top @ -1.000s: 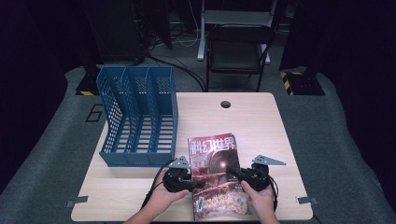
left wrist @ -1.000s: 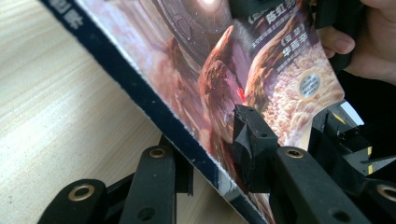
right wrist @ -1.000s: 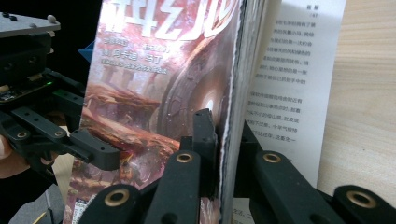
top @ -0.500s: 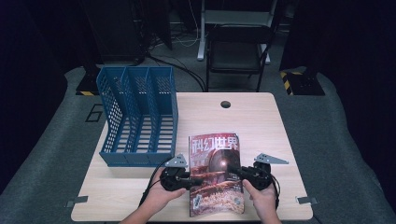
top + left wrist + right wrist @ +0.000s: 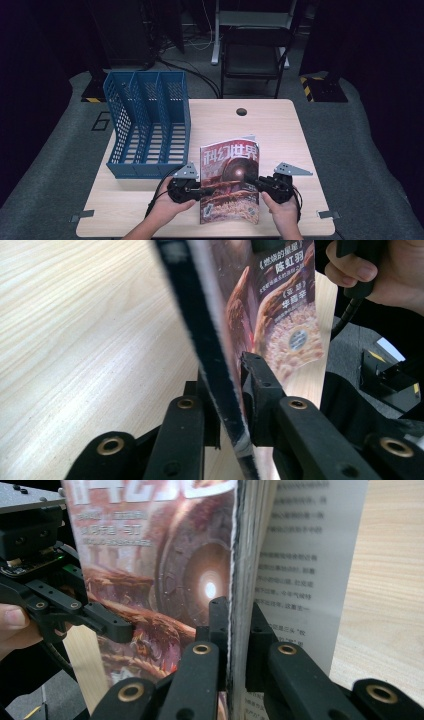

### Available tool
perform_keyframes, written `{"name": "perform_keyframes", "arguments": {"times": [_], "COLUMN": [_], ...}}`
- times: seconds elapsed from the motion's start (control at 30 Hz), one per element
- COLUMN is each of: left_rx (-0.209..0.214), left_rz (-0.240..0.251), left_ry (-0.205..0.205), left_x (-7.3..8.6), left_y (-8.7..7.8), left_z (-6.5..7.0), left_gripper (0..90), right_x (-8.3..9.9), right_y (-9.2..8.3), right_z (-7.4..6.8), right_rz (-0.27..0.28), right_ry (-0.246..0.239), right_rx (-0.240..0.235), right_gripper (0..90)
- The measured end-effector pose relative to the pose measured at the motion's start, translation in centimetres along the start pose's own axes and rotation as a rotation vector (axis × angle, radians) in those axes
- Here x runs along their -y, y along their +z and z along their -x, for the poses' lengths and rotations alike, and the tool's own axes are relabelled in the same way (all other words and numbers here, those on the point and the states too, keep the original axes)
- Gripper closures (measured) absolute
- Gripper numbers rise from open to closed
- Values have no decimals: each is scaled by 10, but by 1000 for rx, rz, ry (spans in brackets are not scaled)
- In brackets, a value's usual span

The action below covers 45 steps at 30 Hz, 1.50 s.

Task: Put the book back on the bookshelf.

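The left gripper [image 5: 202,190] pinches the left edge of the magazine [image 5: 230,180], and its jaws have just been closing on that edge. In the left gripper view the two black jaws press on both sides of the spine, with the thick edge between them. The right gripper [image 5: 252,181] pinches the right edge the same way; in the right gripper view its jaws squeeze the stack of pages.

The magazine hangs between the two grippers, lifted over the near part of the table [image 5: 280,130]. The blue file rack [image 5: 150,125] stands near it on the left side.

Here is what could go wrong. Each gripper holds just a thin strip of paper, so the magazine could slip out and flop down. A loose page [image 5: 305,555] already fans out behind the cover on the right side, and it could bend or tear. If one hand pulls away from the other, the cover could rip. If the magazine sags in the middle, it could bump the rack's wall and not go into a slot.
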<state>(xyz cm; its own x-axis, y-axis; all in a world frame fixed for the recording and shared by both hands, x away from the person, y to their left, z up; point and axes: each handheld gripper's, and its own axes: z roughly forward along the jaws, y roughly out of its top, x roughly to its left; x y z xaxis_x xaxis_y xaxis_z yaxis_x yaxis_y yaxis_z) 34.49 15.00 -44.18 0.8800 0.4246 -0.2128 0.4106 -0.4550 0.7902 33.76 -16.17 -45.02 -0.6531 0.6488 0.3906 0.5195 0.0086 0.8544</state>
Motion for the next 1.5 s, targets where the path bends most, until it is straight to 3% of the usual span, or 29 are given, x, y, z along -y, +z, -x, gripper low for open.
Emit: {"name": "perform_keyframes", "arguments": {"times": [0.1,0.27,0.37,0.43,0.5,0.6,0.77,0.97,1.2,1.5], "left_rx": [-17,-89,-95,-110,-117,-134,-170,-187,-162,-143], "left_rz": [9,24,42,46,38,46,48,61,70,66], "left_ry": [4,48,49,74,101,108,118,120,117,134], "left_x": [-2,-8,-9,-9,-8,-4,2,7,9,12], "left_y": [-3,-11,-14,-15,-15,-11,-7,-6,-7,-7], "left_z": [0,5,7,8,9,10,10,10,12,19], "left_gripper": [828,836,837,836,835,834,834,840,839,838], "right_x": [-3,-12,-16,-18,-18,-17,-15,-11,-5,8], "right_y": [-2,-7,-9,-10,-9,-7,-4,0,-3,-1], "right_z": [-2,-14,-22,-25,-24,-23,-25,-20,-14,-2], "right_rz": [9,31,46,52,55,53,47,45,60,-37], "right_ry": [-16,-67,-101,-119,-125,-124,-168,-158,-124,-76], "right_rx": [-4,3,17,23,28,37,52,47,48,37], "right_gripper": [866,867,867,867,867,867,865,844,701,613]}}
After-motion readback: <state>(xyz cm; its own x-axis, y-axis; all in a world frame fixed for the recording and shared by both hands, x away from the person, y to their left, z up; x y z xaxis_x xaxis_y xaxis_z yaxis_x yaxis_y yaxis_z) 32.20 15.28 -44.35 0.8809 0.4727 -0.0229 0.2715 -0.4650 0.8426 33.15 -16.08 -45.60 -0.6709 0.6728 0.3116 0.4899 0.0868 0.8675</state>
